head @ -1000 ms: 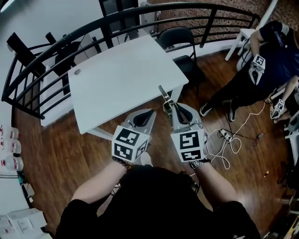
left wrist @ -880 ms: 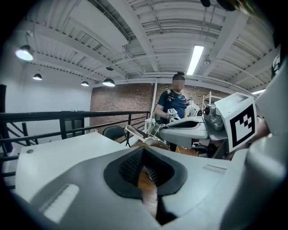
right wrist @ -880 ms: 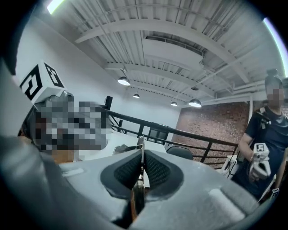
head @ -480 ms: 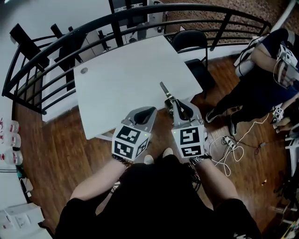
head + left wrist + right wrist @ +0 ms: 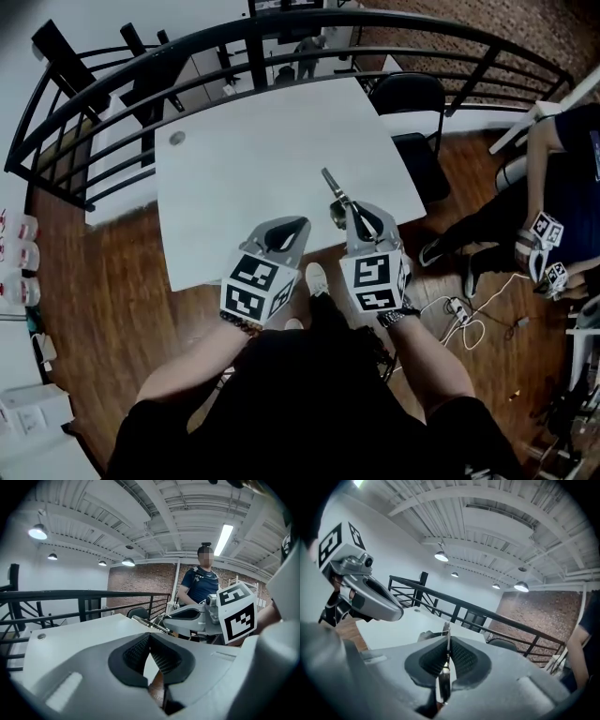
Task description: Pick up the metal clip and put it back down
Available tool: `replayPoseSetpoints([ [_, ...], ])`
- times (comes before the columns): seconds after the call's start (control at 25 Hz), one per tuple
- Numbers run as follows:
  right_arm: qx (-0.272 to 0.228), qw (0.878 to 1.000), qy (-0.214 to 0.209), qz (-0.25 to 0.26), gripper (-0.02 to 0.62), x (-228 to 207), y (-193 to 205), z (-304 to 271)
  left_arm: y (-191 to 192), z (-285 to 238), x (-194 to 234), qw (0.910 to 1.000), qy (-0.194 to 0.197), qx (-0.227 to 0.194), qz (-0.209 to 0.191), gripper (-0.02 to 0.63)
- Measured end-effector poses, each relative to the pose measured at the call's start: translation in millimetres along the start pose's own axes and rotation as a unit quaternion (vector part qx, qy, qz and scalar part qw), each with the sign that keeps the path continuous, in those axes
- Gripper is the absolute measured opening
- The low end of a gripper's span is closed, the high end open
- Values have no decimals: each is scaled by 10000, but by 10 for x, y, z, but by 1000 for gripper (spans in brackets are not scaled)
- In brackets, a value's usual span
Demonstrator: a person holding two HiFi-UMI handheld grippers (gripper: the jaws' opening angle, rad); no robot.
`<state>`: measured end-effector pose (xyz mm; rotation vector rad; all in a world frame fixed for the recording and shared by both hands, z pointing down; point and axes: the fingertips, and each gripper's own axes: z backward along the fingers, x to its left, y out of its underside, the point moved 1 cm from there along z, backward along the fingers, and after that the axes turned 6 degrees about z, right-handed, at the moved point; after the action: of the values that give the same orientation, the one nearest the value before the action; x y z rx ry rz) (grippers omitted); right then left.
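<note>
Head view: right tongs (image 5: 351,210) clamped on metal clip (image 5: 332,187); clip sticks out past tips over near edge of desk (image 5: 244,141), seemingly off surface. Left tongs (image 5: 289,227) together, empty, just beside. Step judged: setting clip back down. Do well: lower until clip lies flat on desk, well inside edge; part tongs slowly; draw back straight so clip neither snags nor slides
</note>
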<state>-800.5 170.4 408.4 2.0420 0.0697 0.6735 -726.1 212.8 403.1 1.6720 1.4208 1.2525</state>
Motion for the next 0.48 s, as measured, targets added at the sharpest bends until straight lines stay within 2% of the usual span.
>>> replayPoseSetpoints([
  [0.48,389,9954,-501,720,-5,-355,373,-1374,-93,-889,792,9966,-489,396,531,15],
])
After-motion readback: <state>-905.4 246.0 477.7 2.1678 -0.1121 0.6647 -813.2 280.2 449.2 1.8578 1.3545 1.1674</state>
